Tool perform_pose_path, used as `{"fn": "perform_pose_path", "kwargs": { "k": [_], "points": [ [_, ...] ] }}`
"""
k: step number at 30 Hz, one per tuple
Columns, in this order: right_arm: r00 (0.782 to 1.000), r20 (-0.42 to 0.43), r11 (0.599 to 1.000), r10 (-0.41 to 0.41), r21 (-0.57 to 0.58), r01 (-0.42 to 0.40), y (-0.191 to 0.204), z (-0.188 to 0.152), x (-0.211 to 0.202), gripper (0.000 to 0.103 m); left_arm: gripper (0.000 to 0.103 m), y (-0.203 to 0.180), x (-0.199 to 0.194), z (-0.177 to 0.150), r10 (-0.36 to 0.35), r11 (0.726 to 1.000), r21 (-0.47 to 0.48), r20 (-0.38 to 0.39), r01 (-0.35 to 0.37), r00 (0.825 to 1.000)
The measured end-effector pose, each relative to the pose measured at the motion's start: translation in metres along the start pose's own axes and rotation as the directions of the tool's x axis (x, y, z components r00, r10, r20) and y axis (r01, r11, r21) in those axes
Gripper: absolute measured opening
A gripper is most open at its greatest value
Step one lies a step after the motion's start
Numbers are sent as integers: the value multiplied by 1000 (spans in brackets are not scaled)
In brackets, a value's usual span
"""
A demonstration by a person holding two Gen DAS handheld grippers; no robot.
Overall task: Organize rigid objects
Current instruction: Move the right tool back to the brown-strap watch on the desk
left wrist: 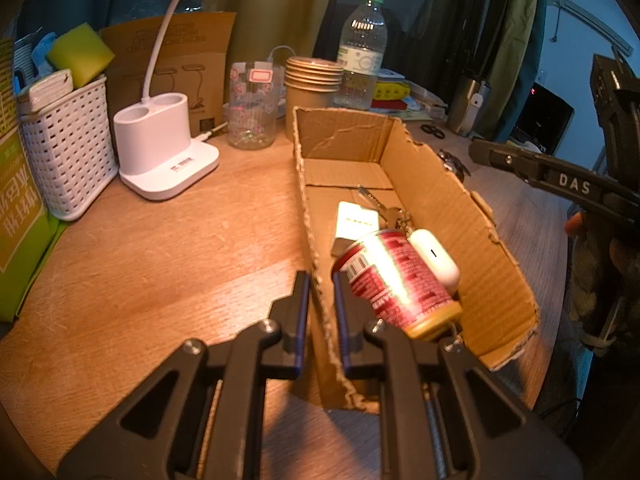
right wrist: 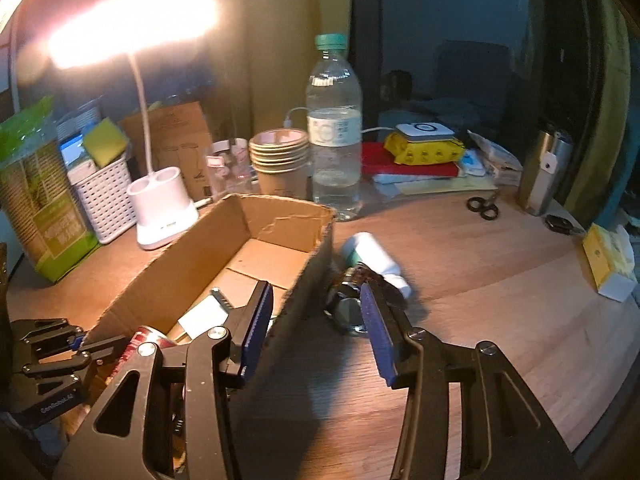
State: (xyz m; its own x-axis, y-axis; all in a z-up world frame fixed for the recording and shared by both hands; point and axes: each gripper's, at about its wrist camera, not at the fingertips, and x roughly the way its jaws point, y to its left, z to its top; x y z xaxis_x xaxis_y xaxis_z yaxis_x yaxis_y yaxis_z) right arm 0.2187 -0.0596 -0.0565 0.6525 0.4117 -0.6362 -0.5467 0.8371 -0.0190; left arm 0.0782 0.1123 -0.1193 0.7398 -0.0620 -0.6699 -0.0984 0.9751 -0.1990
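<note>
Inside cardboard box point(left wrist: 436, 208), red can point(left wrist: 394, 280) lying lengthwise.

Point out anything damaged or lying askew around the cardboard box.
The cardboard box has ragged, torn rims. Inside it, a red can lies tipped on its side. Outside, by the box's wall, a white tube also lies flat beside a wristwatch.

Left hand-held gripper point(left wrist: 321, 316) clamping cardboard box point(left wrist: 440, 200) wall
</note>
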Motion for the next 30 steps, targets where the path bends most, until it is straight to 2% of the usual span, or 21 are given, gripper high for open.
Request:
{"fn": "perform_pose_path", "kwargs": {
  "k": [7,9,12,16,21,25,30],
  "points": [
    [999,-24,999,-32,36,33,-19,-8,14,50,14,0,0,0,0,1000,0,0,0,1000],
    [999,-34,998,-39,42,40,-23,-11,19,55,14,0,0,0,0,1000,0,0,0,1000],
    [998,-43,997,-46,55,48,-30,-13,26,56,14,0,0,0,0,1000,0,0,0,1000],
    [997,-56,998,-47,38,49,-35,-15,37,56,14,0,0,0,0,1000,0,0,0,1000],
    [997,-77,998,-20,54,24,-39,-15,49,57,14,0,0,0,0,1000,0,0,0,1000],
    [995,-86,997,48,70,-42,-41,-14,55,57,14,0,0,0,0,1000,0,0,0,1000],
    [990,-102,994,95,70,-88,-36,-19,51,57,14,0,0,0,0,1000,0,0,0,1000]
  ]
}}
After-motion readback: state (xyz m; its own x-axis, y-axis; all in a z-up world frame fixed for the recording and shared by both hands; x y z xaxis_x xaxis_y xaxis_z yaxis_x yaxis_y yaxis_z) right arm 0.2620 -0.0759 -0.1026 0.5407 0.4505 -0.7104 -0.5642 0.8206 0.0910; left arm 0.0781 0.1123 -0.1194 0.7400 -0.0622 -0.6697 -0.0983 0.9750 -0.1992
